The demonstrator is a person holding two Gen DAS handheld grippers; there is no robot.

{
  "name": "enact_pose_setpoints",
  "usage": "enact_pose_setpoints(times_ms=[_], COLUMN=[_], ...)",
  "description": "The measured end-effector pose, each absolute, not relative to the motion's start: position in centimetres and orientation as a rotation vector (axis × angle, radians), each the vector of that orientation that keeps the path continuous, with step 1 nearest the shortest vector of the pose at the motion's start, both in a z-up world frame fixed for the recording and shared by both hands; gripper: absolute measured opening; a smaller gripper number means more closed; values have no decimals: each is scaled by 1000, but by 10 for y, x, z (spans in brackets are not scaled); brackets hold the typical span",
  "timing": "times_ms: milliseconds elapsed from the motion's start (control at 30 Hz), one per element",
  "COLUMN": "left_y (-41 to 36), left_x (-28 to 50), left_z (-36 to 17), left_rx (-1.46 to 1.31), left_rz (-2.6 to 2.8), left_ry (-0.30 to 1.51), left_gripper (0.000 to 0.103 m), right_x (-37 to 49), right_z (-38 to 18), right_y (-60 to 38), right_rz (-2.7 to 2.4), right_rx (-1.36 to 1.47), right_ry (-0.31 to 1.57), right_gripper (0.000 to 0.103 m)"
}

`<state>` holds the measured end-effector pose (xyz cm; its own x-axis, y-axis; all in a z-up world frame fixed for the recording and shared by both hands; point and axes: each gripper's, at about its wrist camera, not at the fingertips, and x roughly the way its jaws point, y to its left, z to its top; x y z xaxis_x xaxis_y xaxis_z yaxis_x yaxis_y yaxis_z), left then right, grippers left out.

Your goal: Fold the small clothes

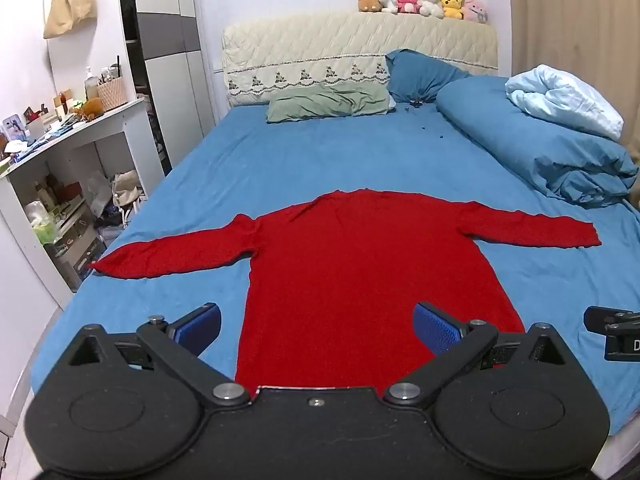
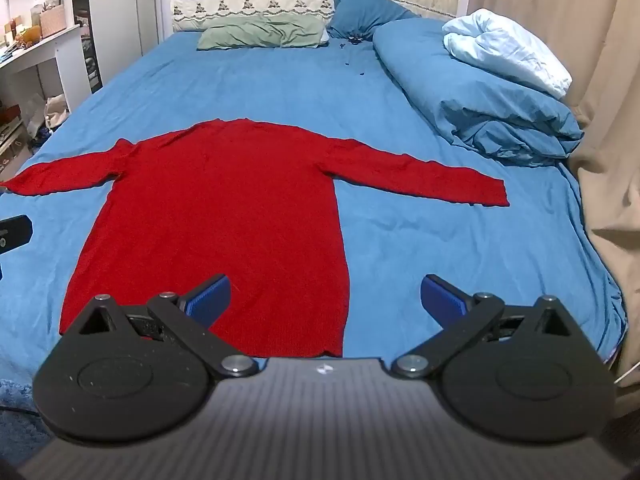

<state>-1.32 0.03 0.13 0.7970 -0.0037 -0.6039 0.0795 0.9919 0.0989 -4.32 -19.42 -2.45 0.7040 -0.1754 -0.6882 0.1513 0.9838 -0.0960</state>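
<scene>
Both grippers, left gripper (image 1: 316,330) and right gripper (image 2: 325,300), hang released above my red sweater's (image 1: 360,264) hem. I see its sleeves spread flat on the bed (image 1: 320,160).

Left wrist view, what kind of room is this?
Most likely a bedroom: a bed with a quilted headboard, pillows and a rolled duvet. A red sweater lies spread flat on it.
</scene>
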Motion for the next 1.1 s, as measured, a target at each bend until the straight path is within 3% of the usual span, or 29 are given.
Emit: enact_pose_setpoints(times_ms=[1100], left_y=[1], left_x=[-15], left_z=[5], left_rx=[120], left_rz=[-45], left_ry=[641], left_gripper=[103], right_x=[-45], right_z=[-16], right_y=[-193], right_rz=[-182], right_rx=[-37], right_ry=[757], right_gripper=[103])
